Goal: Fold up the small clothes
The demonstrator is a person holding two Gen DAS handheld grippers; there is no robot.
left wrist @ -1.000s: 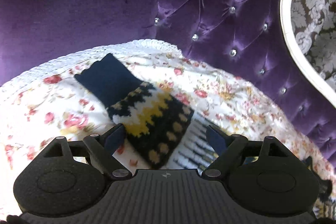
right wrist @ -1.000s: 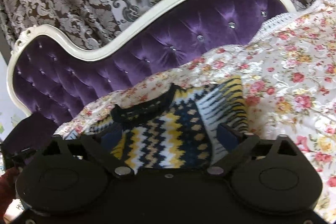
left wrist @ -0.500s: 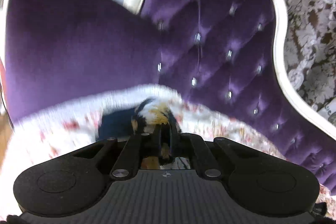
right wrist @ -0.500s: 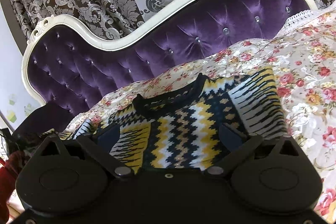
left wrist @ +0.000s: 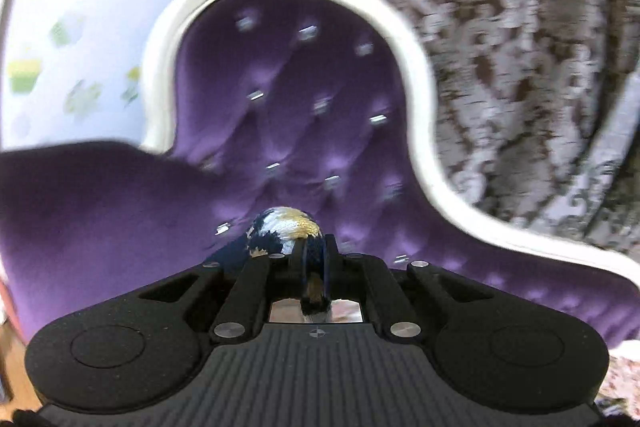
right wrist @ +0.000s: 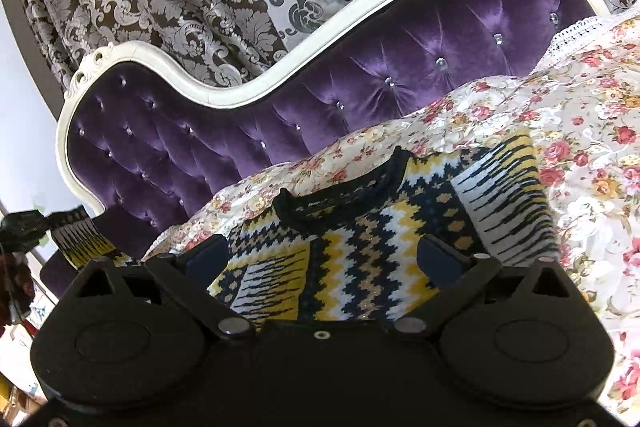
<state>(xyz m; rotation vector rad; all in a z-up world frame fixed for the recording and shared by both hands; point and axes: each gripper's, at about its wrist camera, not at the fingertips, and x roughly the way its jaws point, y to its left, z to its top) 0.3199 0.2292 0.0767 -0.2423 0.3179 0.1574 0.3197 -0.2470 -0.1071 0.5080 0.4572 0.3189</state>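
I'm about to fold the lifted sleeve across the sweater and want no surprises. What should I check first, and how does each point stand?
1. Left gripper shut on the sleeve: ok, knit is bunched between its fingers.
2. Depth of that hold: cannot tell, the left wrist view is blurred.
3. Sleeve off the floral cover: ok, in the right wrist view it hangs raised at far left.
4. Sweater body flat, collar up: ok.
5. Right gripper free to pin the body: ok, jaws open and empty above it.
6. Other sleeve already tucked in: cannot tell.
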